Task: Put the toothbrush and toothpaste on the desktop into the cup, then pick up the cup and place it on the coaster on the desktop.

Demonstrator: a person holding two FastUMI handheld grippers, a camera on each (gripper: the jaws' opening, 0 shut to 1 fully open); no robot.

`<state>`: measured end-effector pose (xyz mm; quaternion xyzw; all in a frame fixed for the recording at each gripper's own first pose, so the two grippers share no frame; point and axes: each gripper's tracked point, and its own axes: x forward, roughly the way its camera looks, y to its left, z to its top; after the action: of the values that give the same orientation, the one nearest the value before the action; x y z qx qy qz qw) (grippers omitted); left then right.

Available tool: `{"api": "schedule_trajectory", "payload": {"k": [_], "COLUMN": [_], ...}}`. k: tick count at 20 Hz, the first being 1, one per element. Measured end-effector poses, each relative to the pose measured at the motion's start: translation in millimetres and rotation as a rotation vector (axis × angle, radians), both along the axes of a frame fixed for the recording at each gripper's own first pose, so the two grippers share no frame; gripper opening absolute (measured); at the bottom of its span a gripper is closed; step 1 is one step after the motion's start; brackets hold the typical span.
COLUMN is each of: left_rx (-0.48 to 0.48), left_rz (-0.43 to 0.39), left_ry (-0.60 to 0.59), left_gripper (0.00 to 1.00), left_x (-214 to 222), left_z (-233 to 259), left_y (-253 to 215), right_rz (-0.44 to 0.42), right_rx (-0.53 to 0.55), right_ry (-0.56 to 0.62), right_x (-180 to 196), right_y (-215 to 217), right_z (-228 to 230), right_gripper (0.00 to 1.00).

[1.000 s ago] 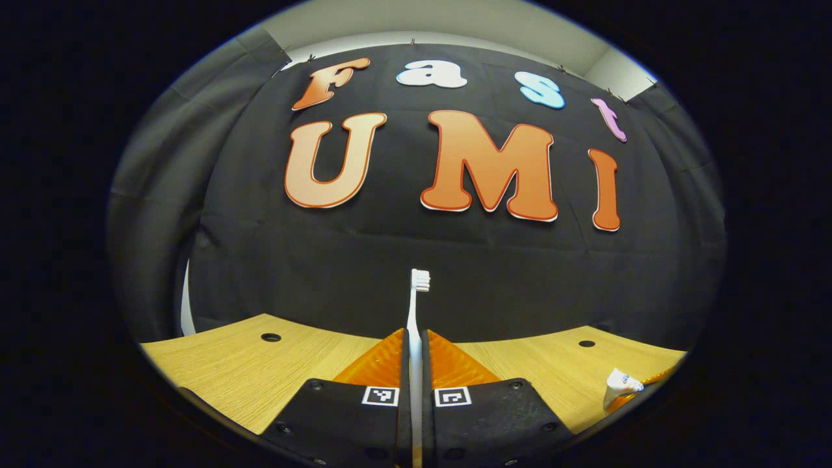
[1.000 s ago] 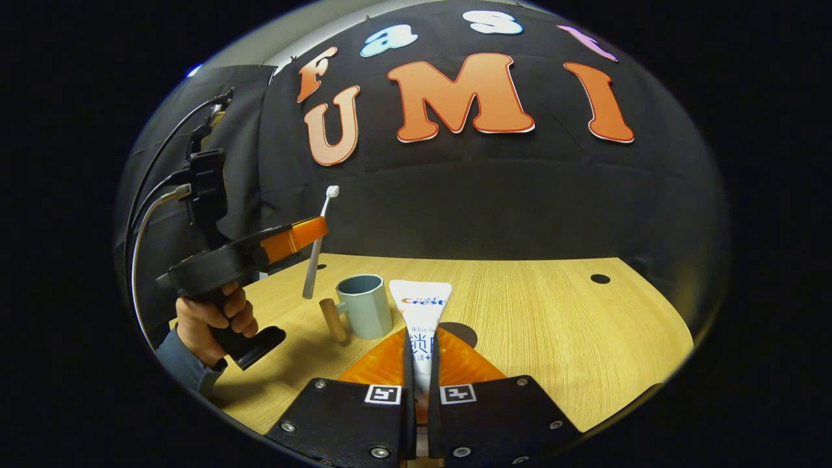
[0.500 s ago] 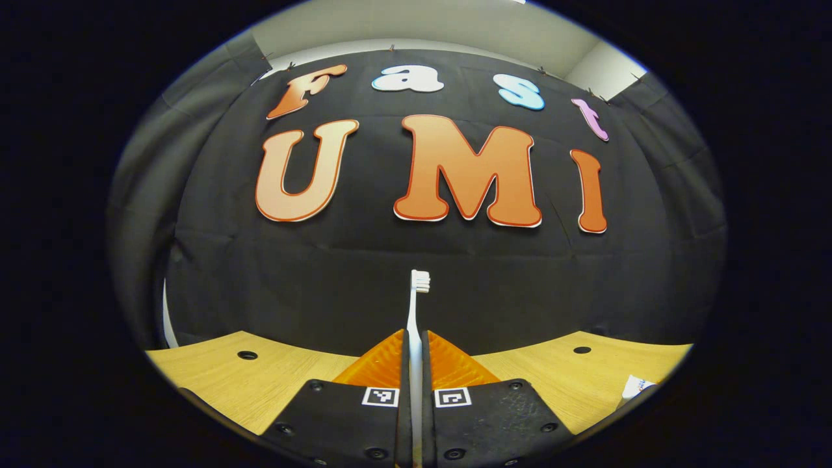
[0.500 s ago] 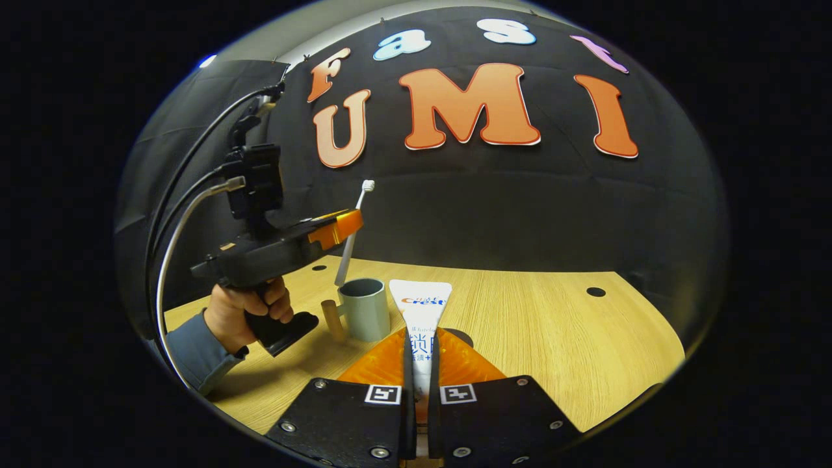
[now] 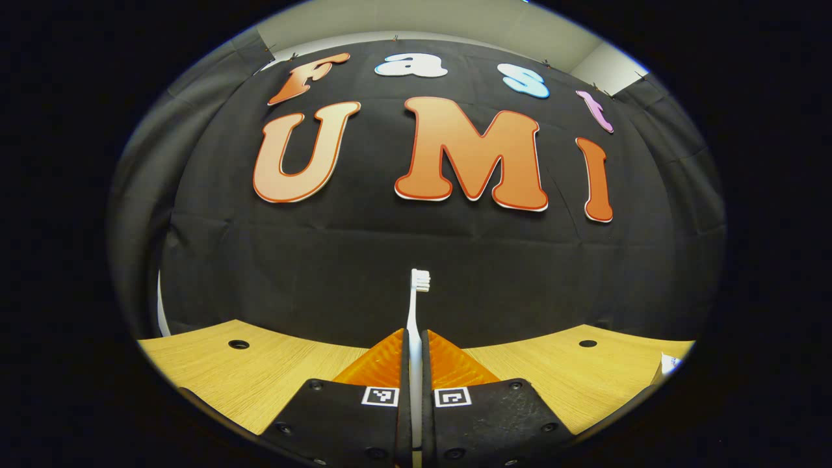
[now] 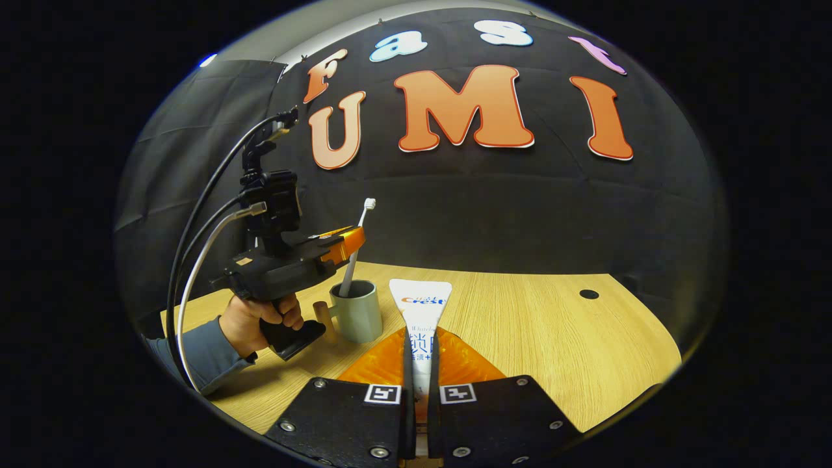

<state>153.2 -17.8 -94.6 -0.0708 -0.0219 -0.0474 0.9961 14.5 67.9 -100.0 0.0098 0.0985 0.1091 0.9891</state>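
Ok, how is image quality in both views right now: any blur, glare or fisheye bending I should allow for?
Left gripper view: sharp, the toothbrush crisp, the desktop edge bowed by the fisheye. Right gripper view: also sharp, no glare on the cup or toothpaste; soft shadow under the hand.

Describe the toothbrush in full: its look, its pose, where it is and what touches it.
The toothbrush is slim and white, plastic by its look, with a straight handle and a small head of white bristles at the top. It stands nearly upright, leaning a little, bristles up. The left gripper is shut on its handle about midway, held by a person's hand. Its lower end dips into the mouth of the grey-green cup on the wooden desktop; whether it touches the cup's inside cannot be told.
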Motion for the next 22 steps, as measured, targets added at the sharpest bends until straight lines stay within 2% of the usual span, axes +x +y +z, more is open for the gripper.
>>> {"api": "schedule_trajectory", "payload": {"k": [5, 11, 17, 18, 19, 21, 22], "left_rx": [0.004, 0.005, 0.027, 0.035, 0.055, 0.078, 0.075], "left_rz": [-0.012, -0.011, -0.063, -0.078, -0.09, -0.117, -0.13], "left_ry": [0.085, 0.136, 0.226, 0.246, 0.26, 0.274, 0.278], "left_gripper": [0.06, 0.07, 0.12, 0.17, 0.34, 0.6, 0.68], "left_x": [2.9, -4.5, -24.9, -30.9, -38.2, -51.9, -59.3], "left_z": [-31.2, -43.9, -57.6, -60.7, -61.2, -59.4, -57.6], "left_y": [-2.0, 4.1, 5.2, 4.5, 5.0, 6.6, 6.9], "right_rz": [-0.006, -0.013, -0.043, -0.047, -0.048, -0.045, -0.042], "right_rx": [0.003, 0.028, 0.081, 0.084, 0.089, 0.096, 0.092], "right_ry": [0.011, 0.01, -0.007, -0.016, -0.024, -0.034, -0.041], "right_x": [1.9, 6.1, 33.3, 36.2, 39.2, 42.8, 45.4], "right_y": [-0.1, -0.2, -5.6, -6.7, -6.0, -3.5, -1.4], "right_z": [-4.5, -5.0, 11.7, 16.8, 21.3, 30.6, 35.5], "right_gripper": [0.07, 0.07, 0.07, 0.07, 0.07, 0.07, 0.07]}}
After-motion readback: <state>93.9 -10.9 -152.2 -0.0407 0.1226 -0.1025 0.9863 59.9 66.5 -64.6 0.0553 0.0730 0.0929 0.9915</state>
